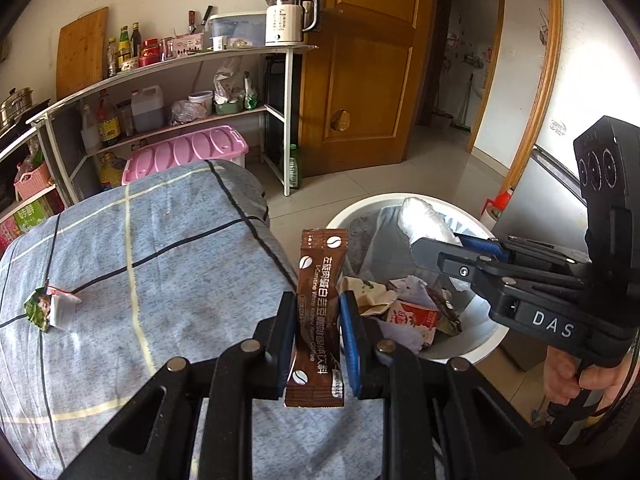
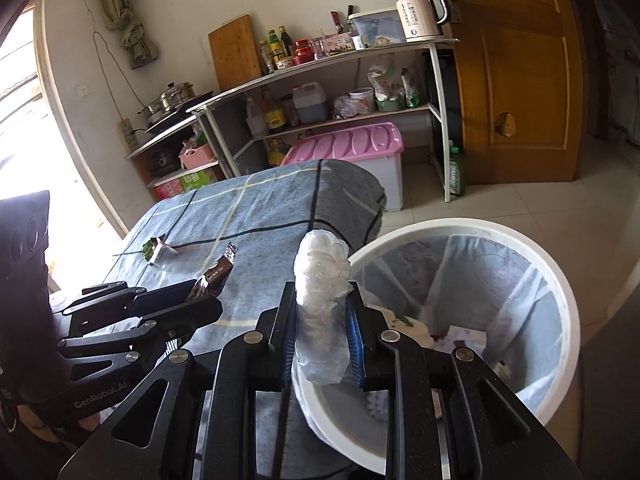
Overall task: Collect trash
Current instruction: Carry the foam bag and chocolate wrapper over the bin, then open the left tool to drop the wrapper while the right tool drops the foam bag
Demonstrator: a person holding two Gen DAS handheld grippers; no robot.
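The left gripper has its jaws clamped on a brown coffee sachet, held upright at the edge of the cloth-covered bench, just beside the white trash bin. The right gripper has its jaws clamped on a crumpled clear plastic wrapper over the bin's near rim. A green snack wrapper lies on the bench, well apart from both, with a pink-lidded storage box and cluttered shelves behind.

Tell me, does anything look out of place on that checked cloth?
Yes: one crumpled green wrapper lies alone on the cloth, away from the bin where other trash sits. Nothing looks spilled or broken.
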